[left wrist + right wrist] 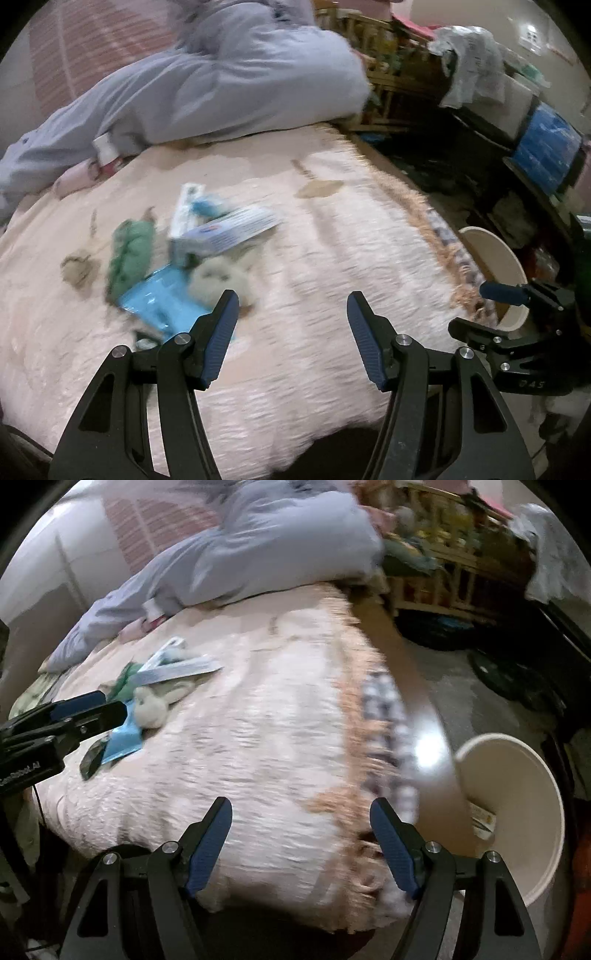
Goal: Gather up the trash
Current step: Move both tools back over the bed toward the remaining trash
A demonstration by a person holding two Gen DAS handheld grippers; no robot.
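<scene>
Both empty: left gripper [291, 304] spread by the wrapper pile [192, 243] on the blanket [332, 240], right gripper [301, 810] spread near the floor bin [517, 794], presumably the drop point

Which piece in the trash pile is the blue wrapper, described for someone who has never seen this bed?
On the pink blanket, find the trash cluster left of centre. At its near edge, beside the crumpled white tissue, lies the blue wrapper. It alone is flat, shiny and bright blue; its neighbours are cartons and wads.
</scene>
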